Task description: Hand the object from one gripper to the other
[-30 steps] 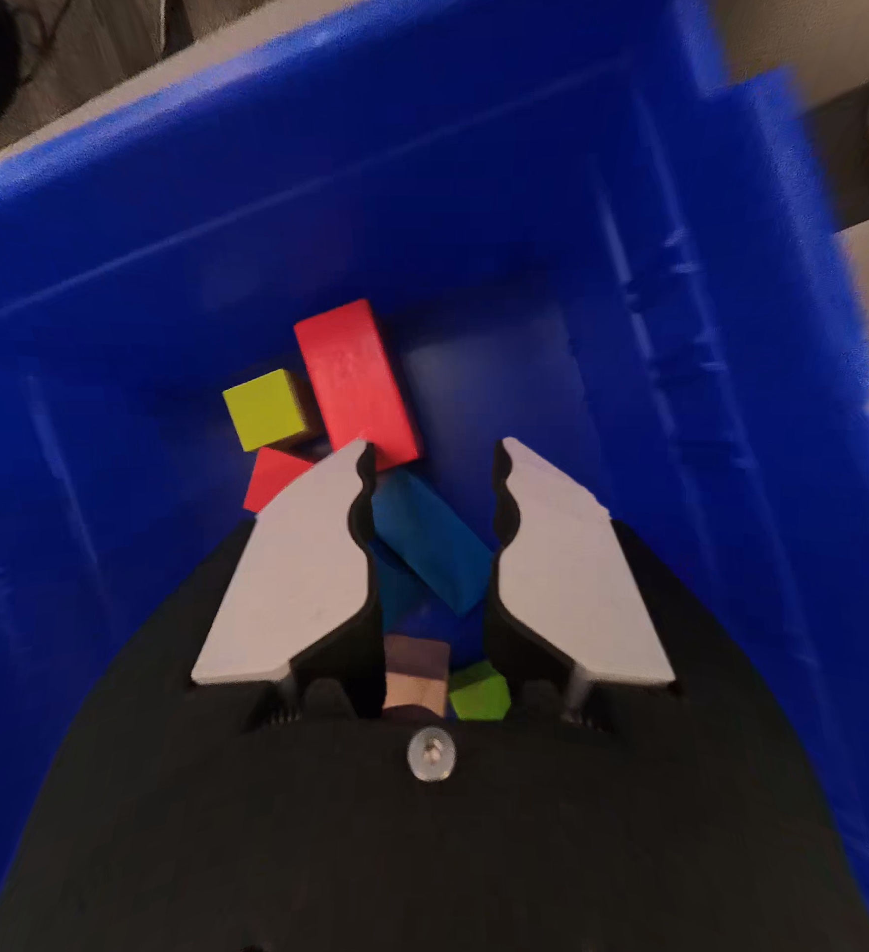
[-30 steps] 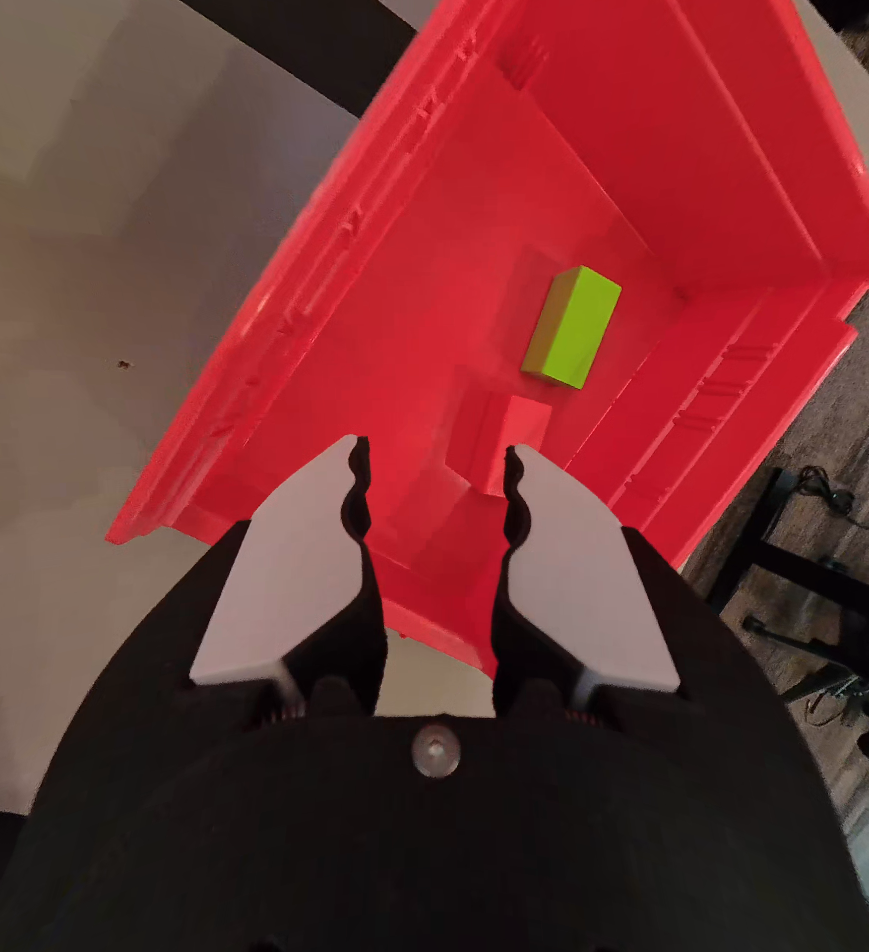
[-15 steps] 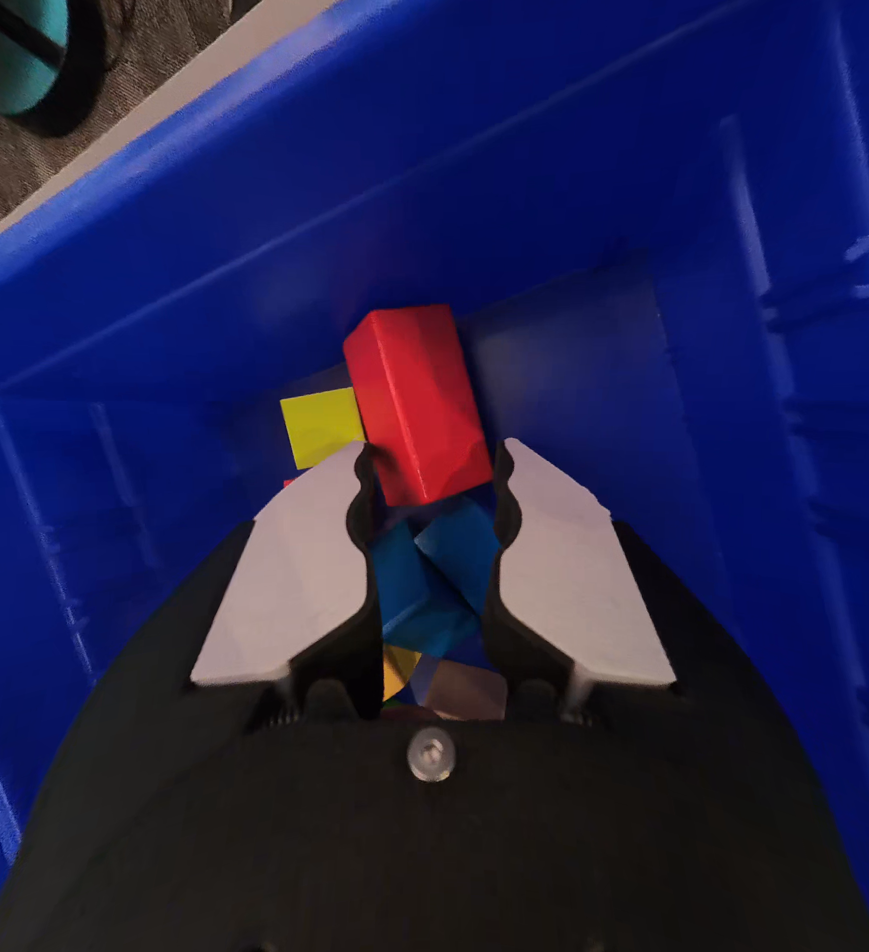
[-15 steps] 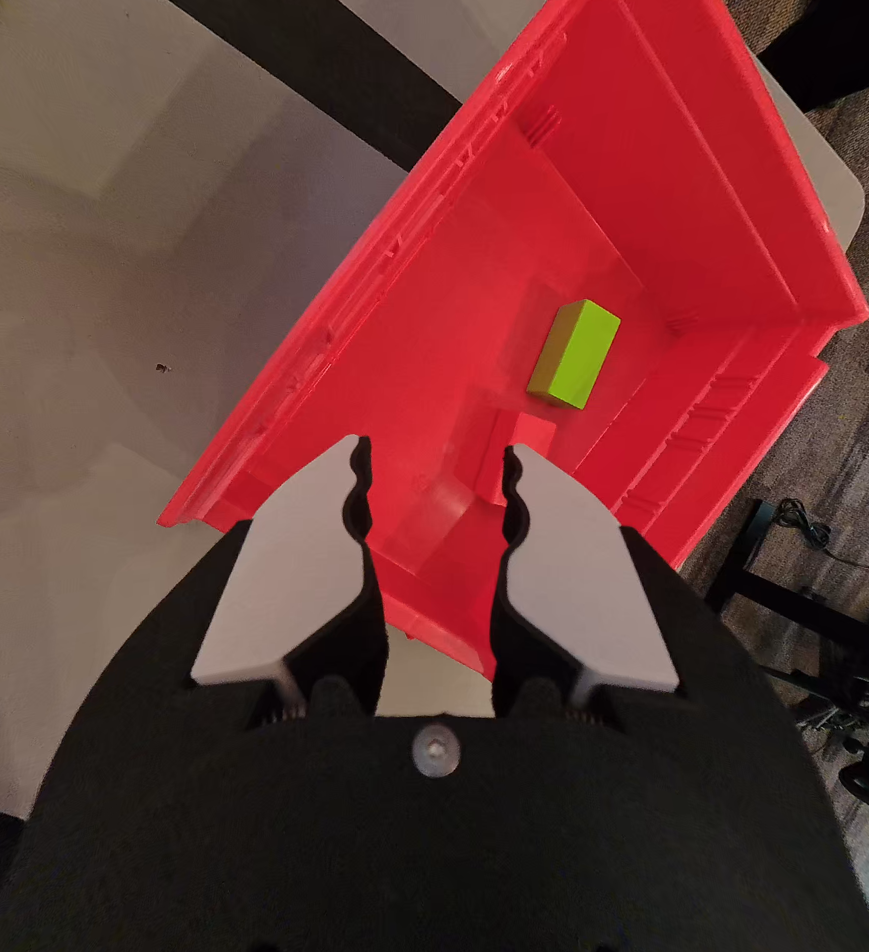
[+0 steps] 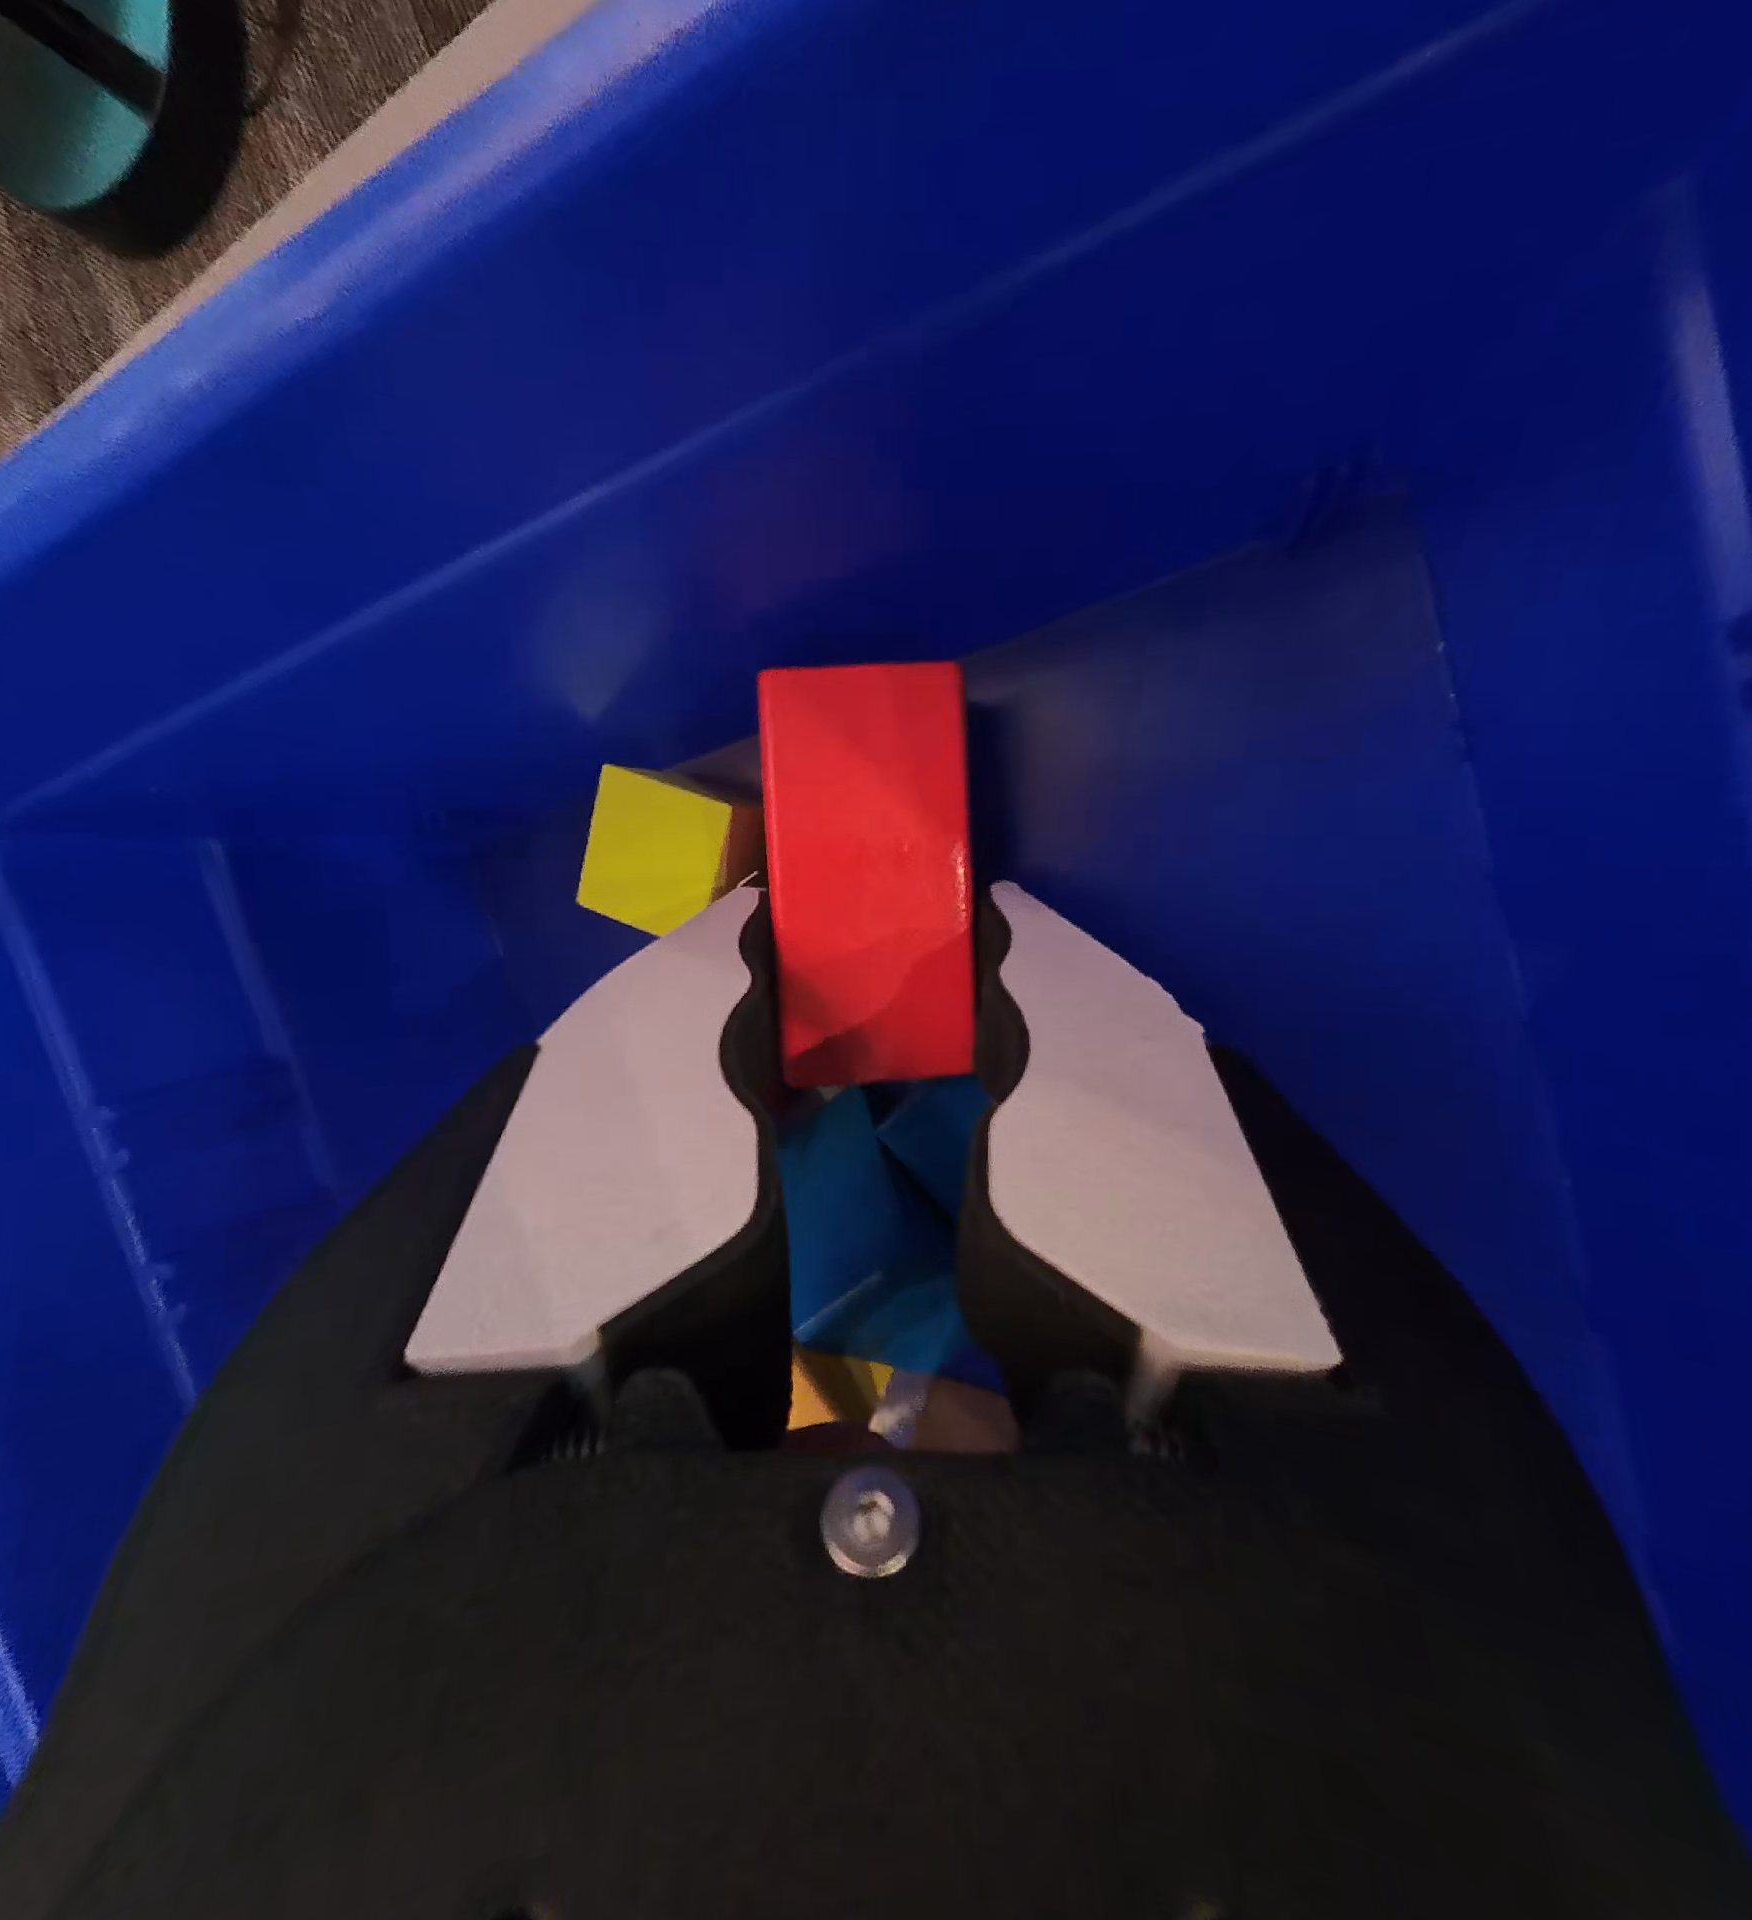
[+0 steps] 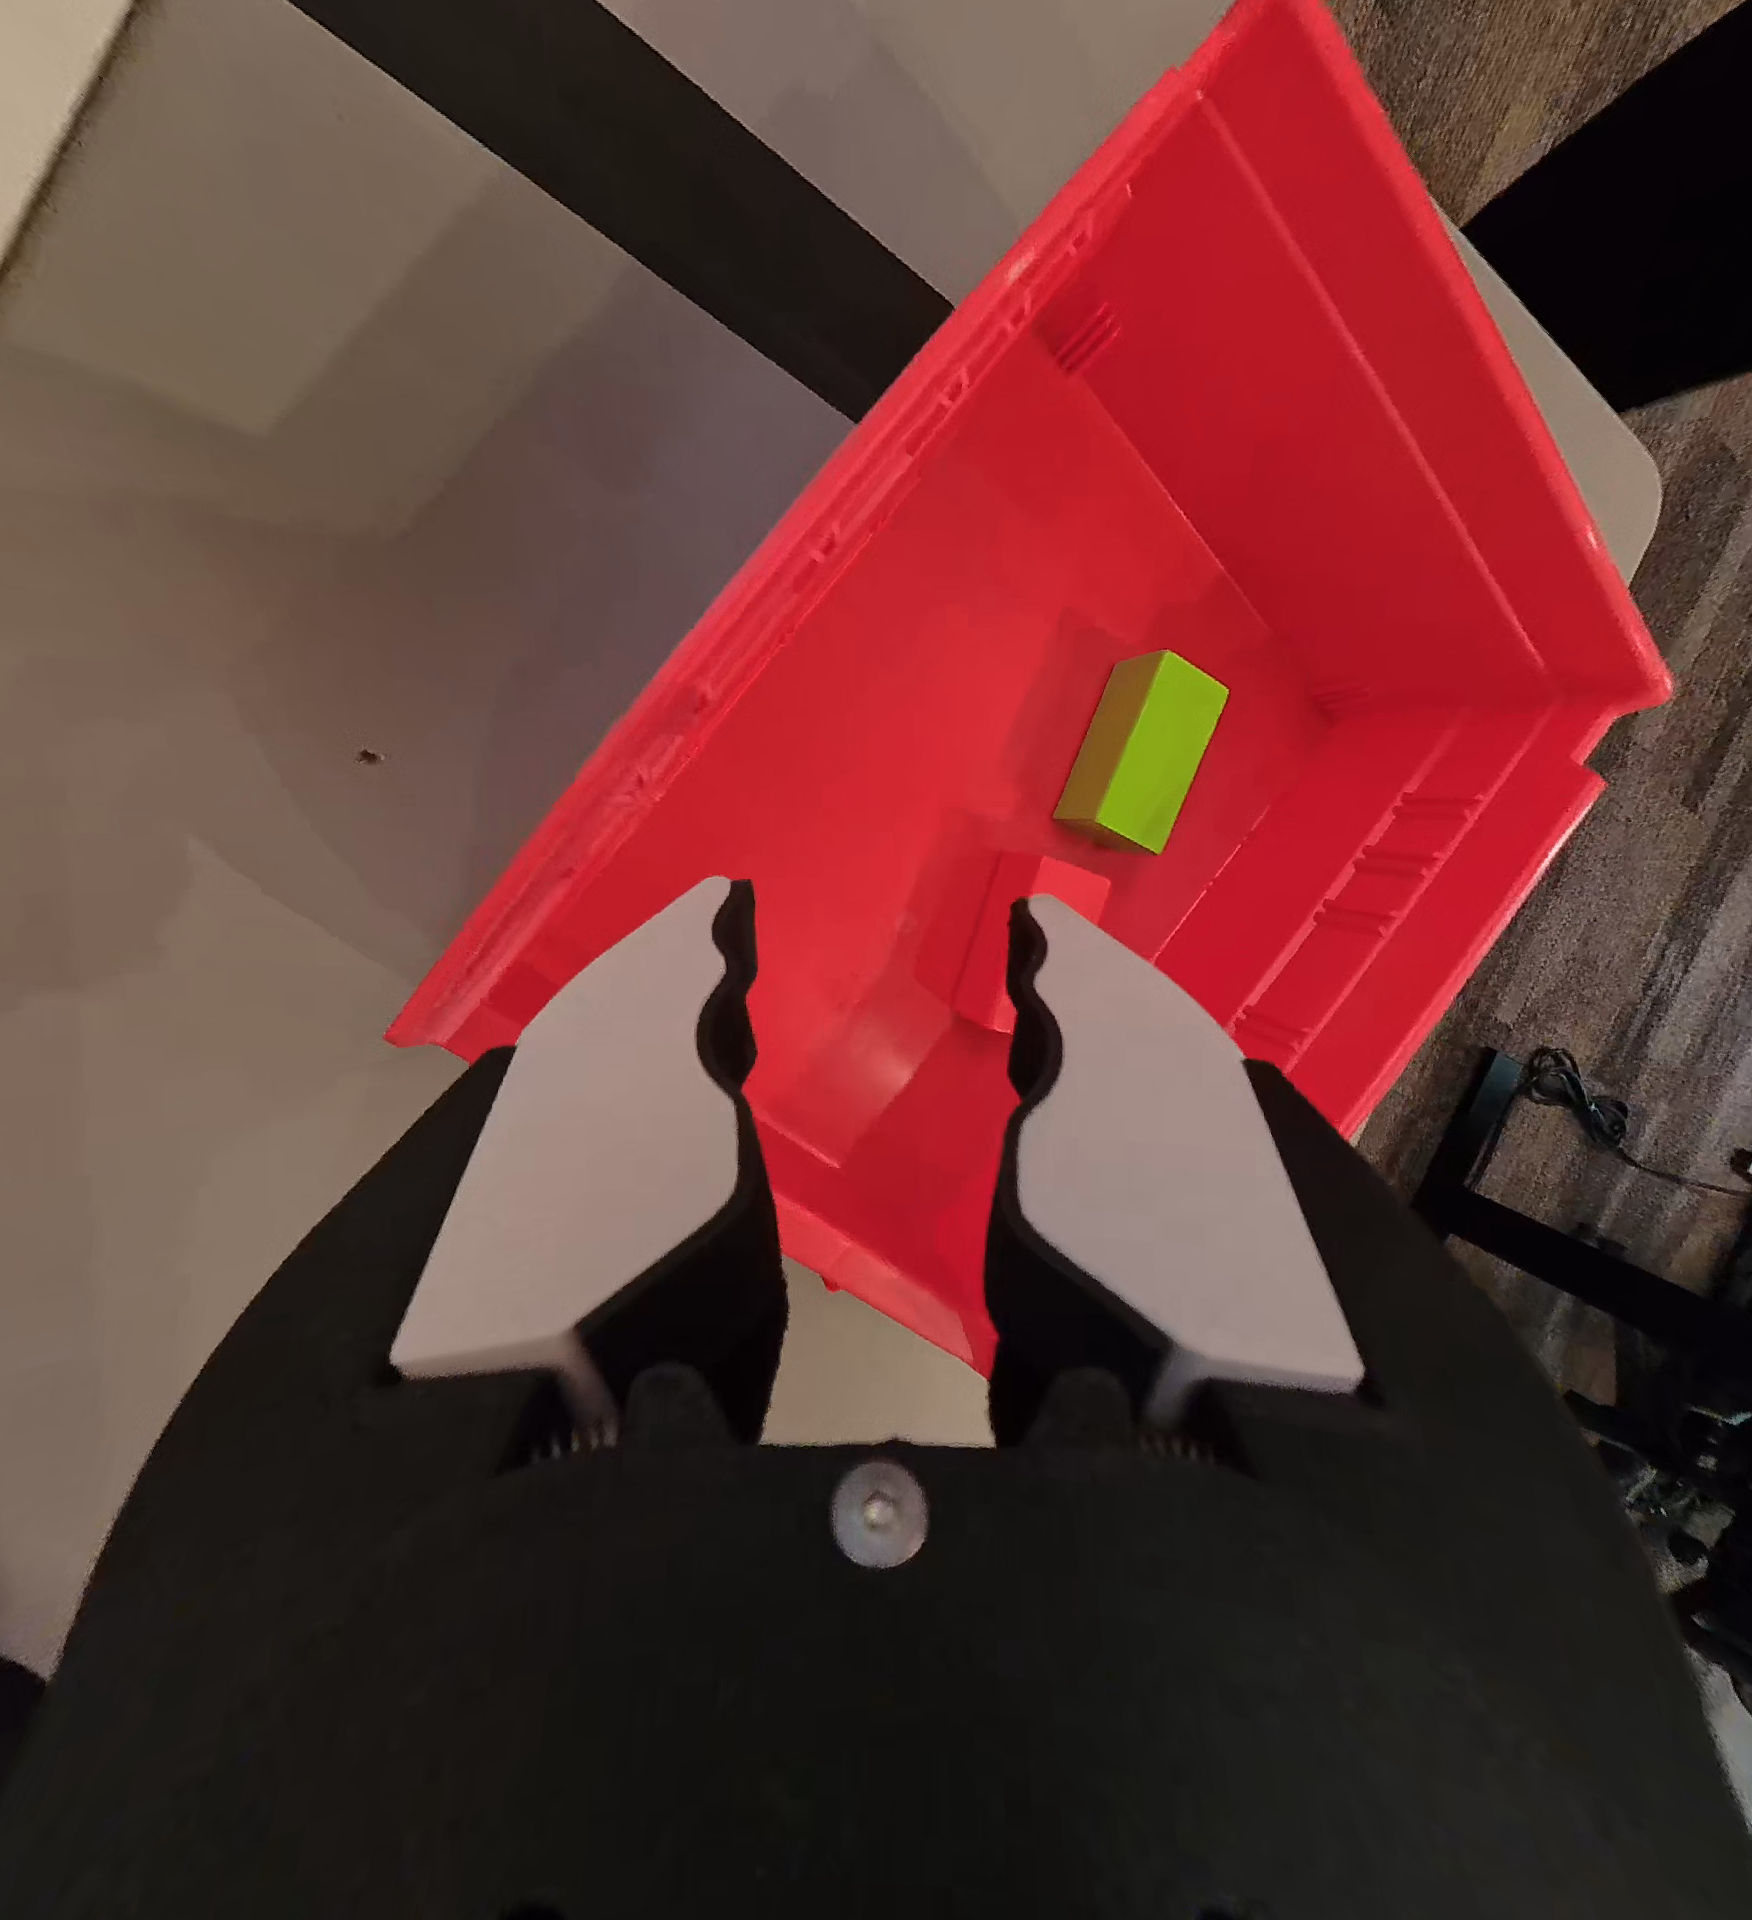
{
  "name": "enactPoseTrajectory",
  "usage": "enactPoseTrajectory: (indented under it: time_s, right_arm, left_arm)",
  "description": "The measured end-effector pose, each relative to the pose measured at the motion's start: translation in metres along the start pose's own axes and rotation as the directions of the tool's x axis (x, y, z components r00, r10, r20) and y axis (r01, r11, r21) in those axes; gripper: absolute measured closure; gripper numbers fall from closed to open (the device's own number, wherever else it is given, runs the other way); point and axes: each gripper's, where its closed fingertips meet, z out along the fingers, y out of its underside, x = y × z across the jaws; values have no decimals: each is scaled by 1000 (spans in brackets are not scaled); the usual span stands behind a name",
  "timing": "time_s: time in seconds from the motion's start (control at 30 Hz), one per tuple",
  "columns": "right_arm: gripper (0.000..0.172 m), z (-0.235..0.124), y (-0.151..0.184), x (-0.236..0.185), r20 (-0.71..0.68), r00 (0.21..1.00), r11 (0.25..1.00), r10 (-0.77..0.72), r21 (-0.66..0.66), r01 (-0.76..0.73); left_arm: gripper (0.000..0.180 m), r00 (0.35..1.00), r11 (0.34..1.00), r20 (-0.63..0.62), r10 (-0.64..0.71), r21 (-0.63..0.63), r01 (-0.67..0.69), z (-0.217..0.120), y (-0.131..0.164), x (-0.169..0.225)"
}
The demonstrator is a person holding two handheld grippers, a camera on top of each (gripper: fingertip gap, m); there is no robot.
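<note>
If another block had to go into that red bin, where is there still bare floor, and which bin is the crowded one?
The red bin has open floor between its left wall and the green block, with a red block just below it. The blue bin is crowded: blocks pile around the left gripper and the red block it grips.

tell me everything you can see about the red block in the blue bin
The red block is a glossy, painted-looking rectangular bar with crisp edges and a small highlight near its right edge. It stands lengthwise along the view, its near half between the jaws of the left gripper, whose dark pads close against both long sides. Its far end sticks out past the fingertips toward the wall of the blue bin. A yellow cube sits just left of it; blue blocks lie below.
</note>
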Motion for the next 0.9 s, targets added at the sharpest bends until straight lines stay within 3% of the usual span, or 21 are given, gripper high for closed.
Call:
enactPoseTrajectory:
  time_s: [0.1, 0.2, 0.3, 0.4, 0.47, 0.57, 0.63, 0.73, 0.9]
  right_arm:
    - [125, -16, -18, -15, 42, 999, 994, -9, 112, 4]
    - [126, -55, -56, -47, 128, 990, 936, -57, 353, 9]
    - [126, -106, -100, -101, 255, 950, 807, -179, 591, -7]
    - [127, -158, -139, -163, 387, 862, 638, -329, 764, -99]
    - [127, -186, -159, -199, 442, 793, 535, -420, 826, -177]
    - [126, -209, -185, -242, 541, 668, 461, -511, 829, -317]
    - [124, -215, -198, -260, 589, 601, 446, -540, 806, -389]
    - [122, -218, -208, -277, 632, 517, 443, -577, 774, -452]
    - [126, -219, -211, -289, 669, 436, 463, -601, 737, -492]
  left_arm:
    - [145, 999, 996, -21, -29, 88, 31, -14, -8, -2]
    - [145, 987, 955, -143, -71, 277, 109, -59, -27, 5]
    - [145, 923, 802, -386, 16, 556, 219, -144, -61, 35]
    - [145, 817, 617, -538, 208, 720, 317, -232, -80, 77]
    - [145, 720, 526, -600, 348, 761, 380, -283, -83, 112]
    - [145, 543, 415, -636, 549, 771, 483, -345, -79, 167]
    - [145, 446, 383, -633, 632, 756, 530, -369, -75, 196]
    - [145, 341, 396, -641, 688, 725, 563, -382, -70, 227]
    - [145, 270, 426, -654, 706, 698, 576, -380, -68, 247]
